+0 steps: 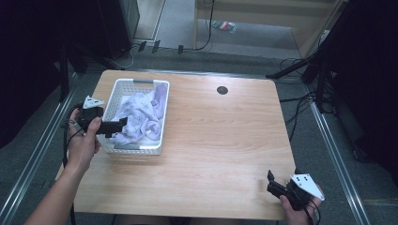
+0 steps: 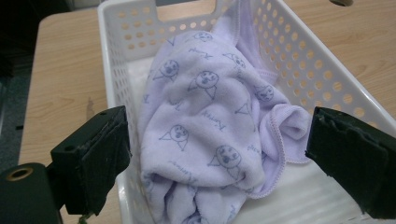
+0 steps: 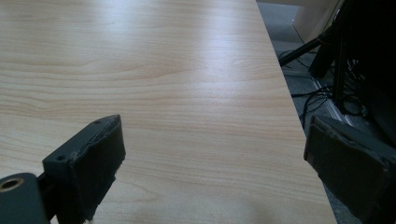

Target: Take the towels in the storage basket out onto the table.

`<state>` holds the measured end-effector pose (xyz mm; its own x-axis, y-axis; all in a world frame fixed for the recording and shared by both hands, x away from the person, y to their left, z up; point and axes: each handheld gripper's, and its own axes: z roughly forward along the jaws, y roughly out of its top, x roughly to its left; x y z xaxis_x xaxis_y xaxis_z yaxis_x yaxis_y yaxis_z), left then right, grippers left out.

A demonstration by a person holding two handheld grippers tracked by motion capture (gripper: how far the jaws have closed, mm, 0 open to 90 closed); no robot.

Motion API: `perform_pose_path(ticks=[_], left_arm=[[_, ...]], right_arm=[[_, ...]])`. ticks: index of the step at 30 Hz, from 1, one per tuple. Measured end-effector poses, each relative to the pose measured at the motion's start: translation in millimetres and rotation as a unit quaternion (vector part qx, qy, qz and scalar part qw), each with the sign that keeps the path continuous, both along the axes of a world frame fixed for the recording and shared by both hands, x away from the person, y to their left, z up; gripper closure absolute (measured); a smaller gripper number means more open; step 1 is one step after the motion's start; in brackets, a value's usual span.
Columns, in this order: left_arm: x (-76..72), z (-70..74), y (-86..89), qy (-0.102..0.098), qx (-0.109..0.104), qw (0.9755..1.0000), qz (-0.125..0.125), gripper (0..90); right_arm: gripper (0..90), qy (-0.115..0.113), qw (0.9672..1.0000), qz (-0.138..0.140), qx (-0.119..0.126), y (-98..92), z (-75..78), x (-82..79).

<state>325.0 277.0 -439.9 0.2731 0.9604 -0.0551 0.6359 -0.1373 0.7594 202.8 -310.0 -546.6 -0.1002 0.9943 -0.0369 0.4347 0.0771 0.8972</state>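
Cloth (image 2: 210, 121) sits bunched in the basket (image 2: 322, 79), so the wide-open left tool (image 2: 217, 154) should push down over its thick middle, then squeeze tight.

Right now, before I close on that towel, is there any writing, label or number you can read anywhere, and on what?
Towel: small script words printed beside the cartoon faces, too blurred to read.
Basket: no label or text visible.
Table: no text; the dark round spot near its far edge carries no readable mark.
Left gripper and right gripper: no markings on the jaws.
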Motion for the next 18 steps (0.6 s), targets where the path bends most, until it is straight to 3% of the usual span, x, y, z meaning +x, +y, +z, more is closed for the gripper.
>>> perform_pose_path(ticks=[12, 14, 18], left_arm=[[32.2, -11.0, -14.4, 0.048, 0.031, 0.9983, -0.014, 7.0], [34.9, -11.8, -16.9, 0.052, 0.029, 0.9981, -0.016, 7.0], [49.3, -17.1, -27.2, 0.077, 0.018, 0.9962, -0.036, 5.2]], right_arm=[[5.3, -0.002, 1.0000, 0.001, 0.002, 0.2, 0.0, -0.4], [5.3, -0.002, 1.0000, 0.001, 0.002, 0.2, 0.0, -0.5], [5.3, -0.003, 1.0000, 0.000, 0.002, 0.3, 0.0, -0.5]])
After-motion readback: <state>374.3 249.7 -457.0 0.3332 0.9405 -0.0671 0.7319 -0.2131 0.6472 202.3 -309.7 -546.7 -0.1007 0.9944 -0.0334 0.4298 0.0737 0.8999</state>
